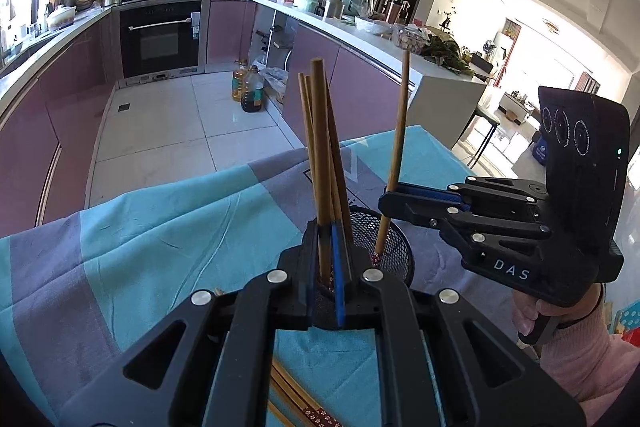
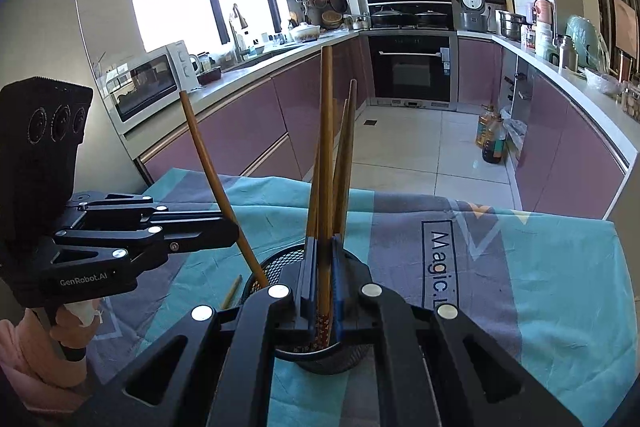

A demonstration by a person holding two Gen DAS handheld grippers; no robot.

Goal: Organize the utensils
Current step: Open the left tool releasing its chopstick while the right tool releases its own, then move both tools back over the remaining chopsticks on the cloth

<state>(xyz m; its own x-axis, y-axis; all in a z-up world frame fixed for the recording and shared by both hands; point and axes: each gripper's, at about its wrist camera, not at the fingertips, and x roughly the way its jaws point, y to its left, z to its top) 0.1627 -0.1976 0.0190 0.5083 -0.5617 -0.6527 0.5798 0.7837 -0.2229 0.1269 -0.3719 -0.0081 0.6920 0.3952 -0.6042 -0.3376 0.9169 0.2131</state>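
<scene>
A black mesh holder (image 1: 390,233) (image 2: 280,263) stands on the cloth-covered table with a few wooden chopsticks (image 2: 349,147) leaning in it. My left gripper (image 1: 326,241) (image 2: 235,227) is shut on a chopstick (image 1: 318,147) (image 2: 208,167) that slants down, and its lower tip reaches the holder's rim. My right gripper (image 2: 325,253) (image 1: 385,203) is shut on another chopstick (image 2: 326,147) (image 1: 397,147), held nearly upright with its patterned end down at the holder's mouth. Both grippers flank the holder, left and right of it.
Loose chopsticks (image 1: 296,401) lie on the teal and grey cloth (image 2: 520,287) near me, and one more (image 2: 232,291) lies beside the holder. A hand in a pink sleeve (image 1: 572,343) holds each gripper. Beyond the table edge are the tiled floor, purple cabinets and oil bottles (image 2: 491,143).
</scene>
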